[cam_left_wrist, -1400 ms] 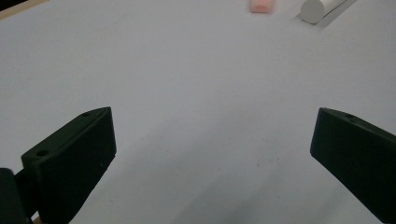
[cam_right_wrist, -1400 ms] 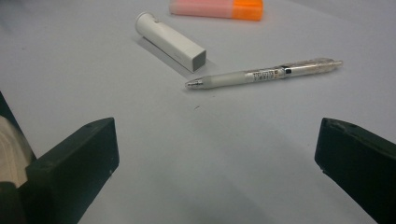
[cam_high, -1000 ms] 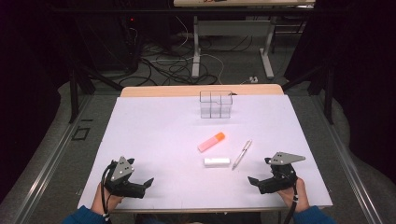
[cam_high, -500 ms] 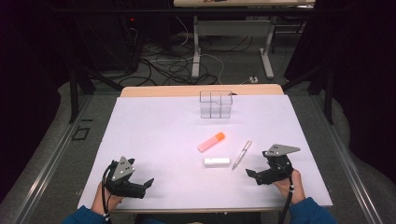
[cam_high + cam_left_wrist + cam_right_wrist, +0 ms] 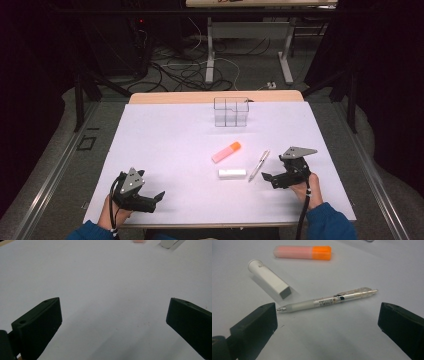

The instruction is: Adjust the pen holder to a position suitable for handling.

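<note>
The right gripper (image 5: 268,177) sits low over the tabletop (image 5: 165,140) near its right edge, held by a hand in a blue sleeve that comes in from the near edge. Its jaws stand wide apart and hold nothing. In the right gripper view the pen (image 5: 327,300) lies flat on the tabletop just ahead of the jaws and crosswise between them, its tip close to one jaw and its clip end nearer the other, touching neither. In the high view the pen (image 5: 259,165) lies just beside the gripper, on the side toward the middle of the tabletop, slanting away from the near edge.

A white stick-shaped case (image 5: 232,173) lies just beside the pen's tip end, apart from it. Beyond it, toward the far edge, lies a highlighter (image 5: 226,152) with a pink body and an orange cap. A clear divided box (image 5: 231,111) stands upright near the far edge, well apart from the rest.

The left gripper (image 5: 159,196) rests near the near left corner, held in the other hand. Its jaws are also spread wide, with bare tabletop between them in the left gripper view.
</note>
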### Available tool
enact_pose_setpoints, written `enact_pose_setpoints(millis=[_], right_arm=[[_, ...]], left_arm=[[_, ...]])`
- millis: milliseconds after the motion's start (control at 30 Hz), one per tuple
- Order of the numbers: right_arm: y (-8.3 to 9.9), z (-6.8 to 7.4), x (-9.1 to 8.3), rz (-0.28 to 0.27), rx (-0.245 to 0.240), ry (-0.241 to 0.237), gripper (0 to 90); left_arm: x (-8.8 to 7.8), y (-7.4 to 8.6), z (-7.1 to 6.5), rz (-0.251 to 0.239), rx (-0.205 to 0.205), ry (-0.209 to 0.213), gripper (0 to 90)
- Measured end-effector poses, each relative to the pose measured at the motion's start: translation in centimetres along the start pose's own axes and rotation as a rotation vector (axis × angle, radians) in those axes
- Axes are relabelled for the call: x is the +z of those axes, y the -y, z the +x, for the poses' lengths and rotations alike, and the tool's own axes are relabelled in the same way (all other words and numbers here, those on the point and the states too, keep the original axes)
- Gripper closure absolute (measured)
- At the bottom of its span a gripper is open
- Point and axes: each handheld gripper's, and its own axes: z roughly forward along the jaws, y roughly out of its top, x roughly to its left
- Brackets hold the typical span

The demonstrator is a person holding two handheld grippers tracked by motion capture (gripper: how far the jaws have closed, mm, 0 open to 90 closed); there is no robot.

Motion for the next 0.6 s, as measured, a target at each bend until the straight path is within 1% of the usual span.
enact_pose_setpoints(millis=[67, 100, 133, 167, 200, 233, 267, 300, 333, 367, 433, 467, 533, 567, 600], right_arm=[[-0.2, -0.2, 0.1, 0.005, -0.003, 0.005, 3.2], [-0.3, -0.3, 0.2, 0.005, -0.004, 0.004, 3.5], [-0.4, -0.3, 0.3, 0.001, 0.002, 0.009, 3.9], [-0.4, -0.4, 0.4, 0.002, 0.004, 0.002, 4.2], [-0.5, -0.5, 0.4, 0.009, 0.0, 0.011, 4.3], [-0.5, -0.6, 0.5, 0.004, 0.002, 0.008, 4.4], [-0.6, -0.7, 0.5, 0.004, 0.0, 0.017, 4.7], [-0.6, -0.7, 0.6, 0.004, 0.005, 0.011, 5.0], [-0.6, -0.8, 0.6, 0.005, 0.001, 0.02, 5.7], [-0.7, -0.9, 0.6, 0.015, 0.007, 0.015, 6.1], [-0.7, -1.0, 0.8, 0.01, 0.007, 0.021, 7.6], [-0.8, -1.1, 0.8, 0.012, 0.01, 0.016, 8.7], [-0.8, -1.1, 0.8, 0.012, 0.014, 0.021, 10.3], [-0.9, -1.3, 0.9, 0.009, 0.012, 0.026, 15.1], [-0.9, -1.3, 0.8, 0.01, 0.018, 0.028, 15.4]], left_arm=[[0.0, 0.0, 0.0, -0.004, 0.007, -0.004, 0.2], [0.0, 0.0, 0.0, -0.004, 0.003, -0.001, 0.2], [0.0, 0.0, 0.0, 0.002, 0.006, -0.001, 0.2], [0.0, 0.0, 0.0, -0.003, 0.005, -0.003, 0.2], [0.0, 0.0, 0.0, -0.001, 0.002, 0.001, 0.2], [0.0, 0.0, 0.1, 0.007, 0.007, 0.006, 0.2], [0.0, 0.0, 0.1, 0.012, 0.008, 0.0, 0.2], [0.0, 0.0, 0.0, 0.012, 0.006, 0.004, 0.2], [0.0, 0.0, 0.1, 0.01, 0.011, 0.008, 0.2], [0.1, 0.0, 0.0, 0.007, 0.007, 0.007, 0.2], [0.0, 0.0, 0.0, 0.009, 0.011, 0.001, 0.2], [0.0, -0.1, 0.1, 0.011, 0.015, 0.002, 0.2], [0.0, -0.1, 0.0, 0.011, 0.014, 0.007, 0.2], [0.0, -0.1, 0.0, 0.015, 0.02, 0.009, 0.2], [0.1, 0.0, 0.0, 0.006, 0.021, 0.001, 0.2]])
